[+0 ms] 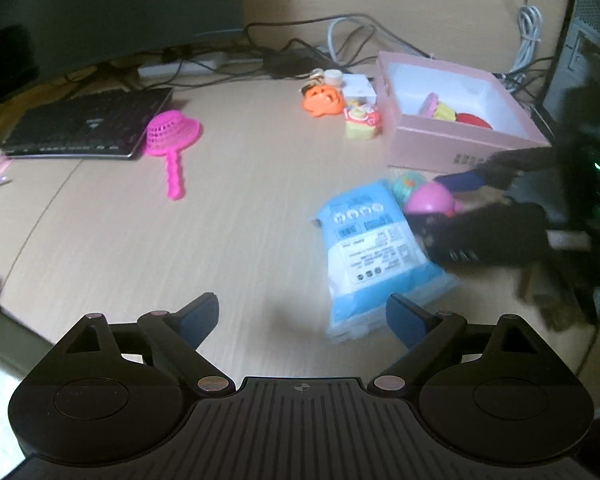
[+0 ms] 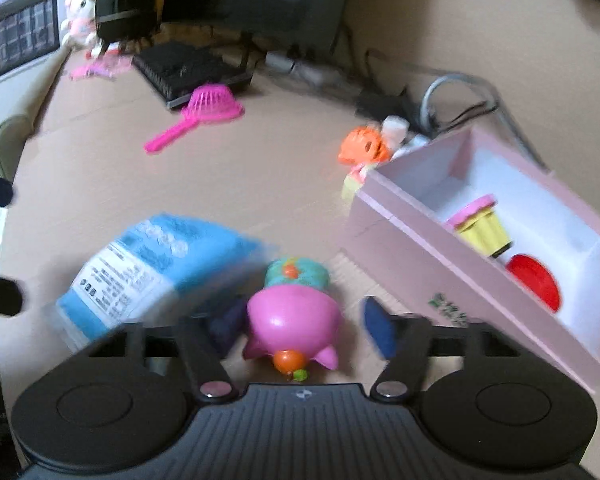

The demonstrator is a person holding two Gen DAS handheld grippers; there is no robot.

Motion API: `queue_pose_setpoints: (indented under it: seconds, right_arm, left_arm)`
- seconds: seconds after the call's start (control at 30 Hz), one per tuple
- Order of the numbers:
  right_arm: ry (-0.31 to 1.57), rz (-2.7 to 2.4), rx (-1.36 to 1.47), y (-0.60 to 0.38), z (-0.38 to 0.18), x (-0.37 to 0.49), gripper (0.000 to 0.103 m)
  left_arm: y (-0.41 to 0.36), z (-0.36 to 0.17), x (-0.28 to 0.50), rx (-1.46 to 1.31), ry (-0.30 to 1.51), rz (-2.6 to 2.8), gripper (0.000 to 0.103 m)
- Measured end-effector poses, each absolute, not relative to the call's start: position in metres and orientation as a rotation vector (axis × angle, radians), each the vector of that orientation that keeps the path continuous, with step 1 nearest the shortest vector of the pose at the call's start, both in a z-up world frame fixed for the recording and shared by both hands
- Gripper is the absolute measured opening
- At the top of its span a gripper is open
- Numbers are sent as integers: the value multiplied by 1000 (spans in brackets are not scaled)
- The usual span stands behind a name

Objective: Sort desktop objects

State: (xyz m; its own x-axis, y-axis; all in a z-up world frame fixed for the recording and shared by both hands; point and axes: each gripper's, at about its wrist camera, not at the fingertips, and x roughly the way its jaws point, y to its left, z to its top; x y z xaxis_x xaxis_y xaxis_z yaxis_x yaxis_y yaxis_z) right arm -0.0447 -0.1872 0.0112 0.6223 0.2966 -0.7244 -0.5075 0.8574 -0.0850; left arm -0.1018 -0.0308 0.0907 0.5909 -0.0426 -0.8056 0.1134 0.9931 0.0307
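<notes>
A pink round toy with a teal part [image 2: 292, 316] lies on the desk between the fingers of my right gripper [image 2: 300, 320]. The left pad [image 2: 228, 326] is blurred against the toy, while the right pad [image 2: 376, 328] stands a little apart from it, so the jaws are open around it. In the left wrist view the right gripper [image 1: 448, 208] straddles this toy [image 1: 430, 198]. My left gripper [image 1: 302, 316] is wide open and holds nothing, just short of a blue wipes pack [image 1: 372, 248]. The pink box [image 2: 400, 248] sits at the right.
The box [image 1: 456, 148] holds a yellow cupcake toy [image 2: 480, 228] and a red disc [image 2: 534, 284]. An orange toy [image 1: 322, 100], another cupcake toy [image 1: 362, 120], a pink strainer [image 1: 172, 132] and a black keyboard [image 1: 88, 124] lie further back. Cables run along the wall.
</notes>
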Motion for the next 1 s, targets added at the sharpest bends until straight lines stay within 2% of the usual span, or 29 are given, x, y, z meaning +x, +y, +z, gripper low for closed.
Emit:
queue_pose_setpoints:
  seconds: [0.47,0.57,0.6,0.63,0.8,1.0]
  right_arm:
    - [832,317,-212,-245,41,-101,49]
    - [845,278,-156,-258,49,-105,49]
    - [841,268,-142,-263,53,-107,49]
    - [833,257,-132,-266,58,-108,49]
    - [747,162,-79,-284,99,-114,49]
    - [623,27,-11,-301,148,-124,49]
  left_arm:
    - [-85,56,-25,28,1012,-232,93]
    - [-91,50,-21,101,1031,-237,76]
    - [-91,48,-19,115,1036,-246,64]
    - [-89,47,-19,120,1042,-256,59]
    - [-86,65,-19,177,970,-351,56]
    - [-105,126,9,193,745,-504,56]
